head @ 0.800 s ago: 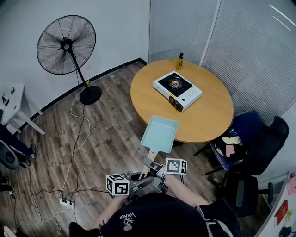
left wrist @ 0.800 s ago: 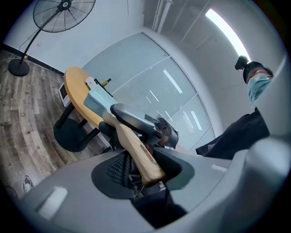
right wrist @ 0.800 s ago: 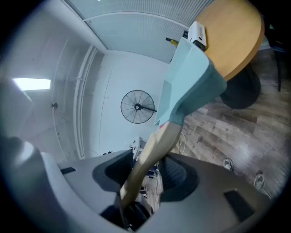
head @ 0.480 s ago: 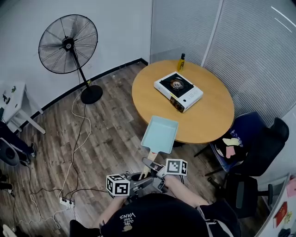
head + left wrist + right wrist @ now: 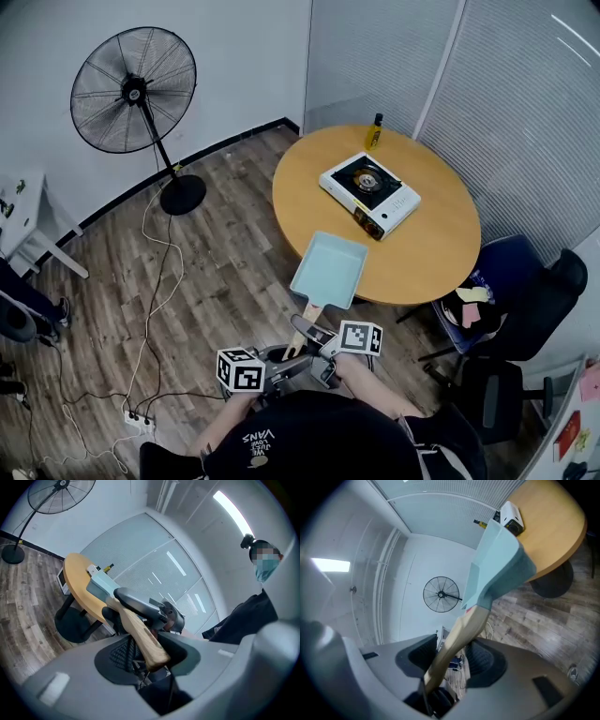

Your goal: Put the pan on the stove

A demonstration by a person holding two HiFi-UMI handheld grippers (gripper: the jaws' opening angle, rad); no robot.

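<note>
The left gripper (image 5: 151, 654) and right gripper (image 5: 449, 662) are both clenching their jaws on the wooden handle (image 5: 303, 322). The stiff, likely front-heavy pan (image 5: 328, 270) is hanging near the tabletop (image 5: 441, 234) edge, stove (image 5: 370, 194) at one o'clock.

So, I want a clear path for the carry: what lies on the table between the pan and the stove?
Nothing. The head view shows only bare tabletop between the pan and the stove.
</note>
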